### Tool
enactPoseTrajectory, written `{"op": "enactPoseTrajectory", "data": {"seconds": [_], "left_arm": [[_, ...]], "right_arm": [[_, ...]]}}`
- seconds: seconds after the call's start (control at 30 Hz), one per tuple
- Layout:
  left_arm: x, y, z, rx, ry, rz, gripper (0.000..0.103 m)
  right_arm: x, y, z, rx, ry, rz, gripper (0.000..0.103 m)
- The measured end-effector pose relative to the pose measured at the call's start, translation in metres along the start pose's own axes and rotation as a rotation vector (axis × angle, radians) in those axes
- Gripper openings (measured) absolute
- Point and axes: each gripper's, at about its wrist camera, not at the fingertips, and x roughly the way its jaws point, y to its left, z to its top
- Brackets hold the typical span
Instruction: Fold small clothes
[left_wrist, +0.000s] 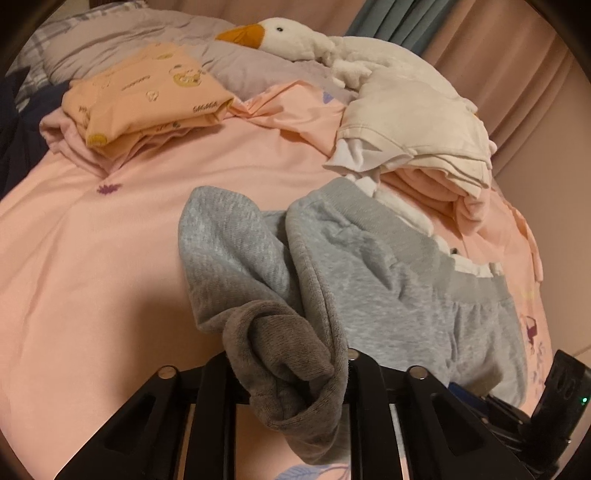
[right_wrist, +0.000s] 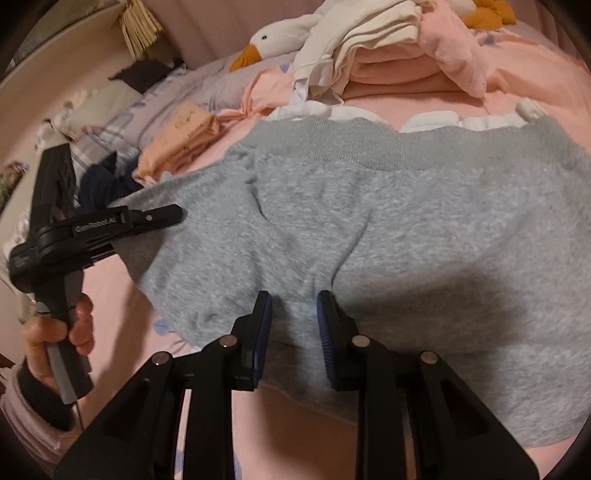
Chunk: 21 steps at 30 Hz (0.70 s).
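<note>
Grey sweat trousers (right_wrist: 406, 229) lie spread on the pink bed sheet (left_wrist: 92, 258), waistband away from me. My left gripper (left_wrist: 291, 373) is shut on a darker ribbed cuff (left_wrist: 280, 347) of the trousers, lifted and bunched over its hidden pads. In the right wrist view the left gripper (right_wrist: 166, 218) shows from the side, clamped on the garment's left edge, with a hand (right_wrist: 55, 332) on its handle. My right gripper (right_wrist: 294, 325) sits at the trousers' near middle. Creases run into a bunch of grey fabric pinched between its blue pads (right_wrist: 263, 332).
A folded peach stack (left_wrist: 147, 99) lies at the far left. A white and pink folded pile (left_wrist: 413, 125) sits behind the waistband, beside a goose plush (left_wrist: 288, 33). White padded pieces (right_wrist: 428, 120) edge the waistband. Dark clothes (right_wrist: 103, 181) lie left.
</note>
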Motion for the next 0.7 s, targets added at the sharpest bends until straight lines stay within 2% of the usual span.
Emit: {"op": "enactPoseTrajectory", "data": {"seconds": [0.17,0.33,0.5,0.7], "left_arm": [[-0.013,-0.021,0.001,0.051,-0.046,0.032,0.014],[-0.028,-0.057,0.002,0.121,-0.089,0.033,0.014],[-0.041,-0.114,-0.003,0.218,-0.117,-0.007,0.013],[-0.048,-0.191,-0.015,0.347,-0.132,-0.084,0.013]], "right_arm": [[-0.027,-0.017,-0.001,0.077,-0.119,0.104,0.029],[-0.054,-0.043,-0.002,0.148,-0.191,0.113,0.029],[-0.081,-0.078,-0.007,0.251,-0.236,0.064,0.033],[-0.103,-0.122,-0.014,0.404,-0.283,0.099,0.037]]}}
